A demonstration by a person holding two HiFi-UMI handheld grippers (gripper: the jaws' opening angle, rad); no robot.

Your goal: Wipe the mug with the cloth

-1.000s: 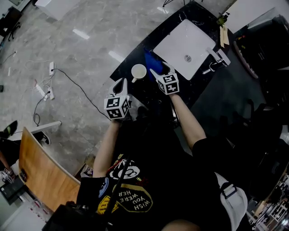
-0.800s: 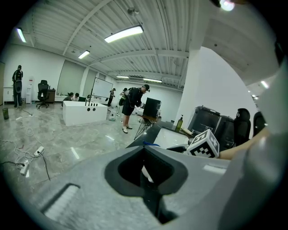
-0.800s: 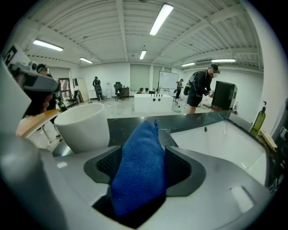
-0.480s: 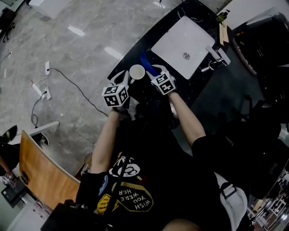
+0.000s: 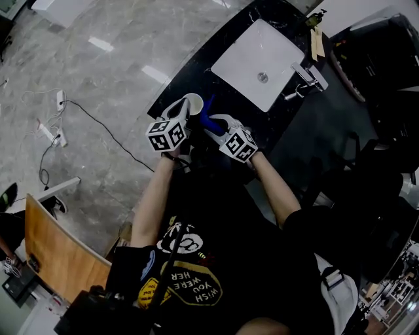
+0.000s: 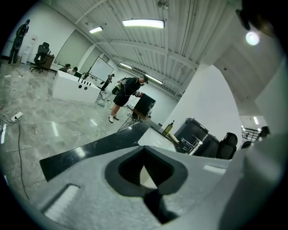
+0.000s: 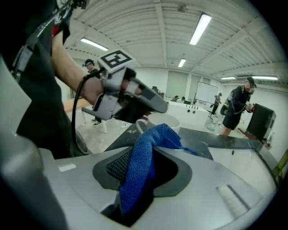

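A white mug (image 5: 194, 103) stands near the front edge of the black counter (image 5: 190, 69). My left gripper (image 5: 185, 109) reaches it from the left, and its jaws look shut on the mug. In the left gripper view a sliver of white mug (image 6: 148, 176) shows between the closed jaws. The right gripper view shows the left gripper (image 7: 153, 105) lying over the mug (image 7: 164, 120) by its handle. My right gripper (image 5: 213, 124) sits just right of the mug, shut on the blue cloth (image 5: 207, 111). One fold of the cloth (image 7: 141, 170) stands up from the jaws toward the mug.
A white sink basin (image 5: 258, 59) with a faucet (image 5: 304, 75) is set in the counter behind the mug. A soap bottle (image 5: 316, 17) stands at the far corner. Cables and a power strip (image 5: 52, 131) lie on the floor left. A wooden chair back (image 5: 55, 255) is near left.
The right gripper closed on the blue cloth and drew it up beside the mug. The left gripper moved forward from short of the mug onto it.
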